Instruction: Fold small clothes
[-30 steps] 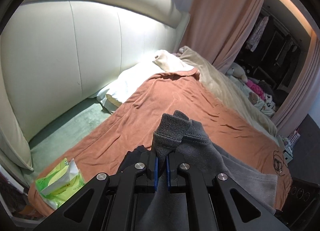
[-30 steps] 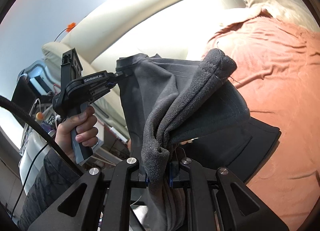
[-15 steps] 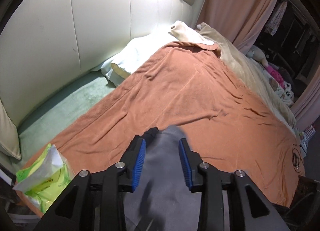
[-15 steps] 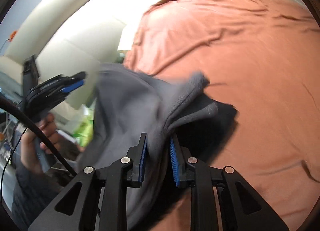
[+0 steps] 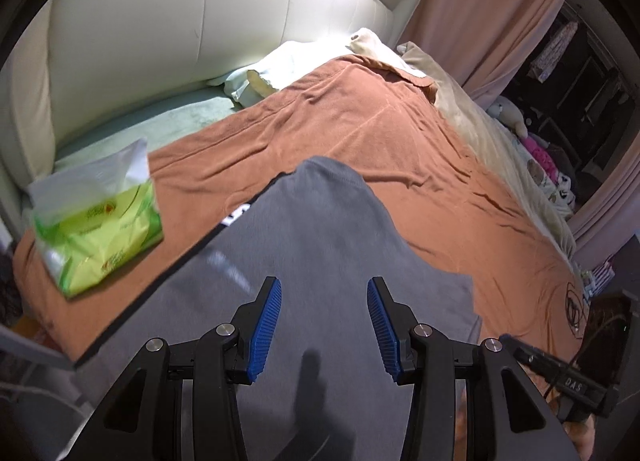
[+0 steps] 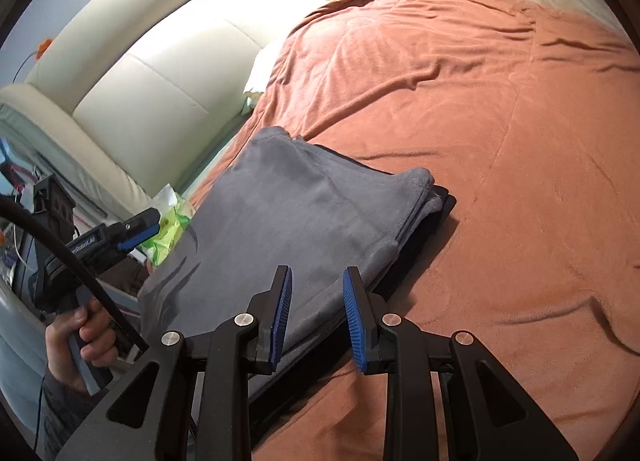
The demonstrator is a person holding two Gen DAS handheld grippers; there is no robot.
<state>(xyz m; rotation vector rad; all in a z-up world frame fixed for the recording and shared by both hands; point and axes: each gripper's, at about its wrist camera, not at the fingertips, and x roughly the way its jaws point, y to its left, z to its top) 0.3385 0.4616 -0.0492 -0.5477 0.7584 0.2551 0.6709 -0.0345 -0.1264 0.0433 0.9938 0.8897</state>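
We see the grey garment [image 6: 304, 217] lying folded on the orange blanket [image 6: 500, 141], left of centre in the right wrist view. The left gripper [image 5: 323, 321] hovers over it with fingers wide and empty; the right gripper [image 6: 318, 313], fingers moderately parted, holds nothing. We judge that the near edge, overhanging the bed, could slide off, and the tissue pack [image 5: 96, 229] beside it may snag.

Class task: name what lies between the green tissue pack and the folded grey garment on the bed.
Only bare orange blanket separates tissue pack and grey garment, seen in the left wrist view.
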